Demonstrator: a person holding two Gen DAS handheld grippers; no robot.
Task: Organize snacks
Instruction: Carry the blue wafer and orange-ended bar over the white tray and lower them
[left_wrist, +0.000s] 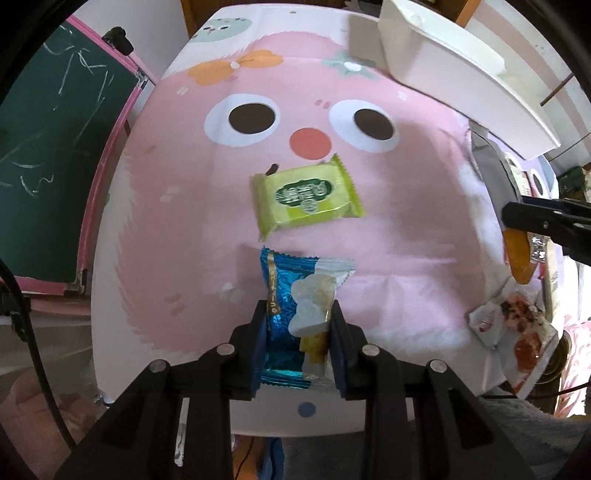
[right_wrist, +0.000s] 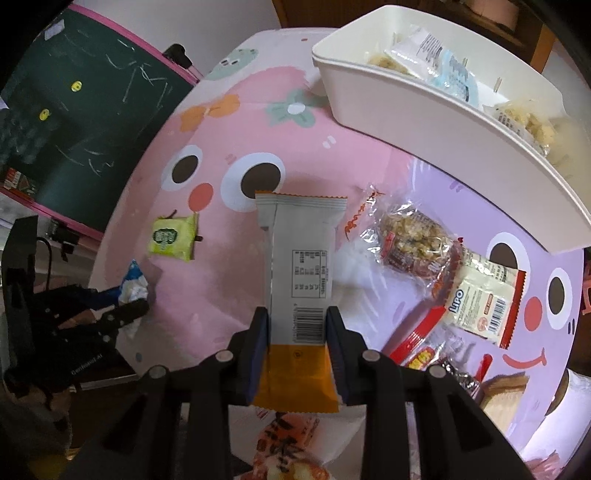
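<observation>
orange-and-grey snack packet (right_wrist: 301, 273) clamped between right gripper (right_wrist: 297, 314) jaws

A smooth printed cloth (left_wrist: 192, 229) covers the worktop. The blue packet (left_wrist: 277, 295) is crinkled glossy foil, the clear wrapper (left_wrist: 317, 291) shiny plastic film. The green packet (left_wrist: 306, 195) has a soft sheen. The white bin (right_wrist: 424, 122) is smooth matt plastic; the orange packet (right_wrist: 299, 266) shows a dull silvery back.

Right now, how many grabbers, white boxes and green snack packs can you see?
Grippers: 2 (left gripper on a blue packet, right gripper on an orange-and-grey packet)
White box: 1
Green snack pack: 1
Total: 4
</observation>
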